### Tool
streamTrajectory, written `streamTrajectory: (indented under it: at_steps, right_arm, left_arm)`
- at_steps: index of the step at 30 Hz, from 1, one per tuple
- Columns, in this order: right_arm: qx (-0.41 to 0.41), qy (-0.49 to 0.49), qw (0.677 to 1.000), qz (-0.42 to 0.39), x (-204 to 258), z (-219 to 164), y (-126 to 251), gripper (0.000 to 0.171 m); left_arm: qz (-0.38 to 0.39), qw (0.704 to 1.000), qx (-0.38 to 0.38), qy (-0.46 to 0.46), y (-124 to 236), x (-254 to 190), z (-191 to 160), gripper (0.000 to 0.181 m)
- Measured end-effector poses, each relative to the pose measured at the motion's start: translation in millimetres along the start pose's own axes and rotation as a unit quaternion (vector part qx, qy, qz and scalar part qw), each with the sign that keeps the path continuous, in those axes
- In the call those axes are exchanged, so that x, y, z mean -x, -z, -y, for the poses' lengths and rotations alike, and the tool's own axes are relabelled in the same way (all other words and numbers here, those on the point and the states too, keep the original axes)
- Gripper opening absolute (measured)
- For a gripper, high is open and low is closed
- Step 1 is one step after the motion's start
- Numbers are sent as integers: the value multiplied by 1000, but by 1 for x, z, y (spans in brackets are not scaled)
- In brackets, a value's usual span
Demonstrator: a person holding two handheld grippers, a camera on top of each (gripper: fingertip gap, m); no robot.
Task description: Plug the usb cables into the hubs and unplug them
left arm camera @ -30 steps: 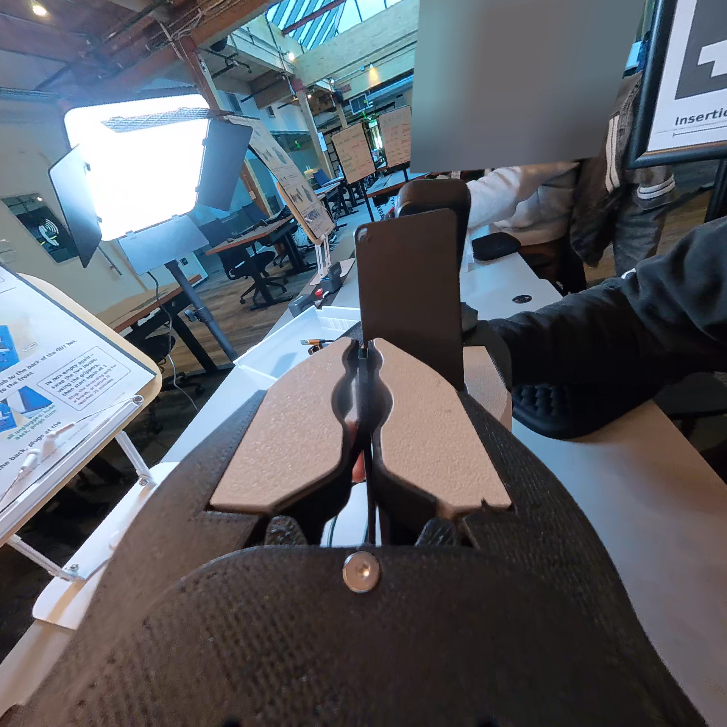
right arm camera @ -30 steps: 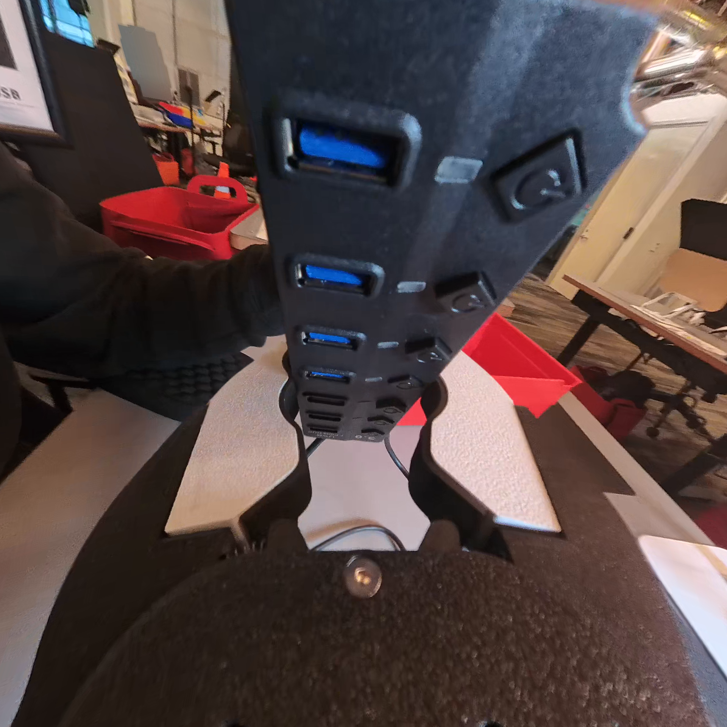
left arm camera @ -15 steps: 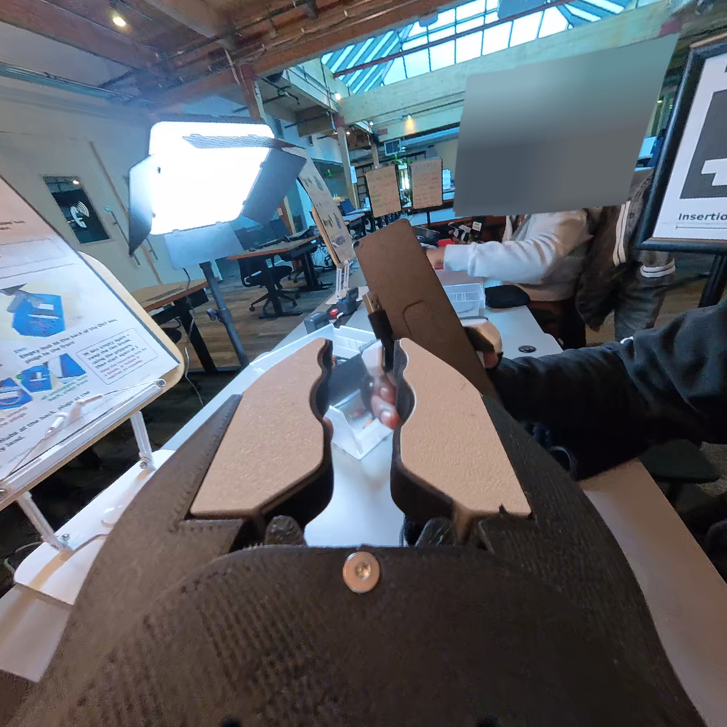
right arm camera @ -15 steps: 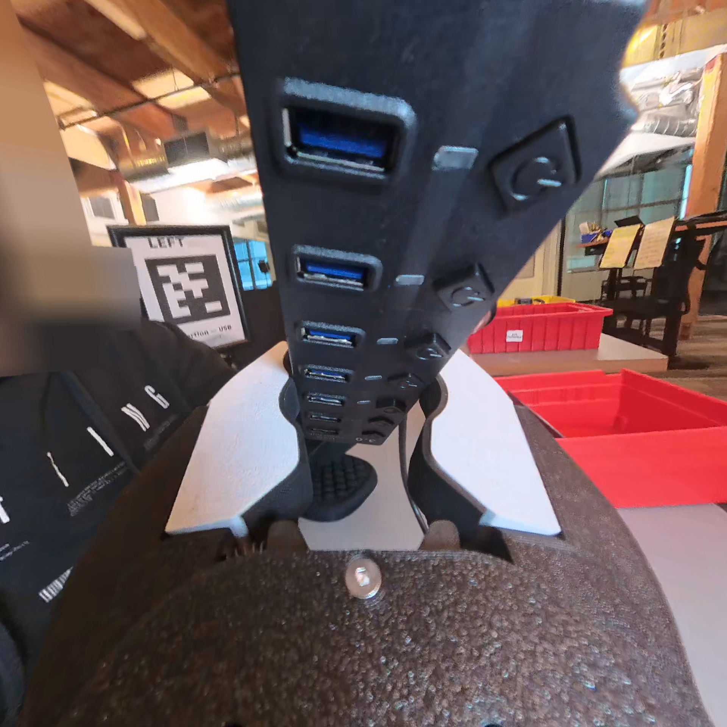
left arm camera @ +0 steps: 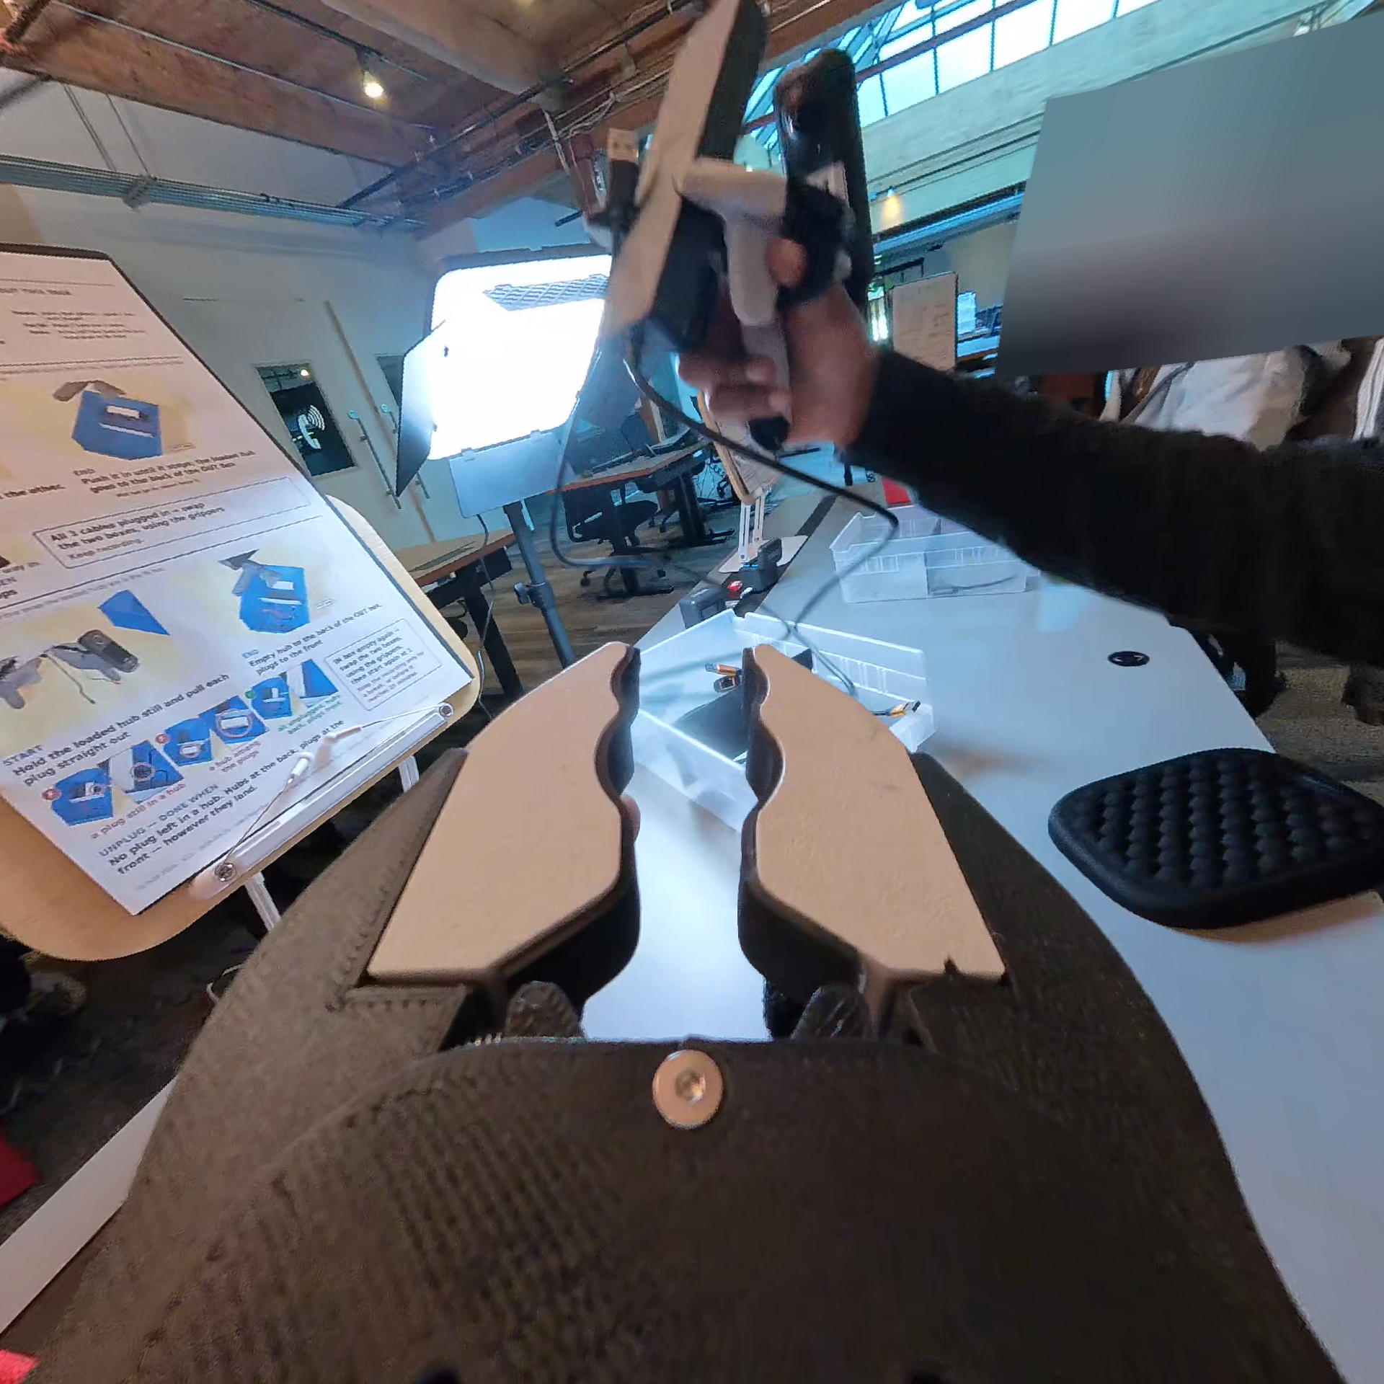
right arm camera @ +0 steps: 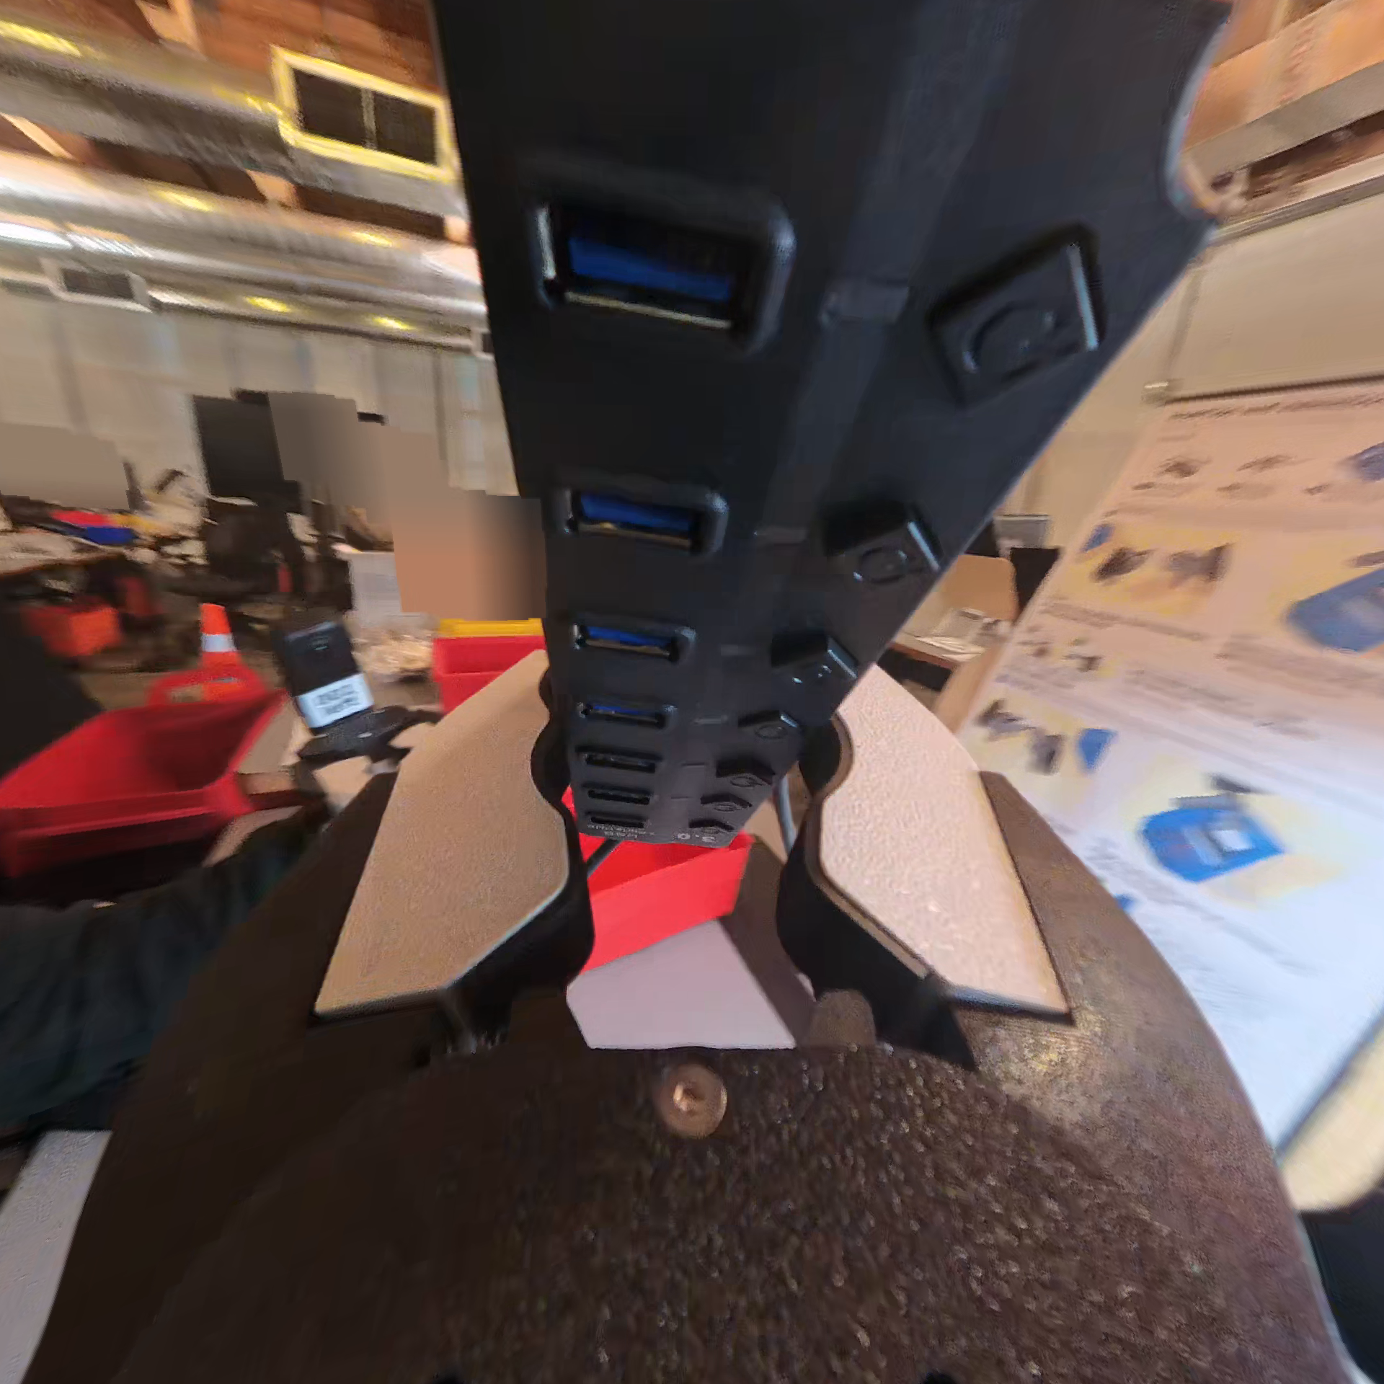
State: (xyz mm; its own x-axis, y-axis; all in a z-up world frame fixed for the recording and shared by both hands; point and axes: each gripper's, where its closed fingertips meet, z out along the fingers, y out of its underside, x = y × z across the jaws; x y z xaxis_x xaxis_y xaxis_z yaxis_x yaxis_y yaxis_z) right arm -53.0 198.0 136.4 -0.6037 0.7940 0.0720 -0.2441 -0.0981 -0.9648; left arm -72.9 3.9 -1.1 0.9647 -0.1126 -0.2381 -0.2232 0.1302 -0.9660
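My right gripper (right arm camera: 689,719) is shut on the lower end of a long black USB hub (right arm camera: 711,389), which has several blue ports and rocker switches with nothing plugged in. In the left wrist view a hand holds that gripper (left arm camera: 711,225) high in the air. A USB plug (left arm camera: 620,146) sticks up beside it, and a thin black cable (left arm camera: 749,449) hangs from it towards the clear trays (left arm camera: 846,659). My left gripper (left arm camera: 689,666) is open and empty, low over the white table (left arm camera: 1048,674) in front of the trays. Loose cable plugs (left arm camera: 723,666) lie in the near tray.
An instruction board (left arm camera: 187,599) on a stand is at my left and also shows in the right wrist view (right arm camera: 1198,674). A black dimpled pad (left arm camera: 1213,831) lies on the table at right. Red bins (right arm camera: 120,779) stand beyond the hub. People sit at the far table. My hands' fingertips stand some 25 centimetres from each other.
My left gripper went from shut to open and lowered towards the table. My right gripper lifted the hub high and swung round, so its background changed.
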Motion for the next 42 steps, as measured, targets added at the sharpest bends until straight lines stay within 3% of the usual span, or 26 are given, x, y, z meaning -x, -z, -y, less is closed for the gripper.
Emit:
streamTrajectory:
  at_steps: [3,6,11,16,20,24,27,30,32,37,40,42]
  right_arm:
    - [42,42,996,-69,-43,19,9,61]
    - [83,55,986,-136,-90,12,33,61]
    - [147,17,960,-237,-157,-55,95,61]
    - [213,13,932,-292,-182,-125,142,61]
    - [385,62,866,-314,-189,-205,177,62]
    - [563,94,767,-293,-188,-273,215,61]
    - [678,129,674,-263,-189,-302,244,61]
    - [729,96,634,-241,-185,-320,260,62]
    - [719,86,643,-249,-188,-315,257,62]
    - [631,44,730,-260,-186,-263,217,72]
    - [576,51,776,-254,-177,-231,179,67]
    - [569,64,787,-230,-164,-229,153,60]
  left_arm:
    - [3,1000,5,1,-1,2,-4,26]
    - [2,1000,9,2,-2,2,-7,25]
    - [7,1000,23,3,-5,5,-14,24]
    - [5,1000,30,8,-8,6,-21,23]
    - [6,999,42,6,-11,7,-28,23]
    - [4,999,54,1,-15,4,-34,22]
    - [0,998,63,-3,-18,2,-39,22]
    - [-3,997,73,-10,-19,0,-43,22]
    - [-3,997,76,-12,-19,0,-44,22]
    - [-1,997,73,-2,-18,5,-46,21]
    - [-2,997,73,-1,-19,5,-46,21]
    - [-3,997,74,-2,-20,4,-46,21]
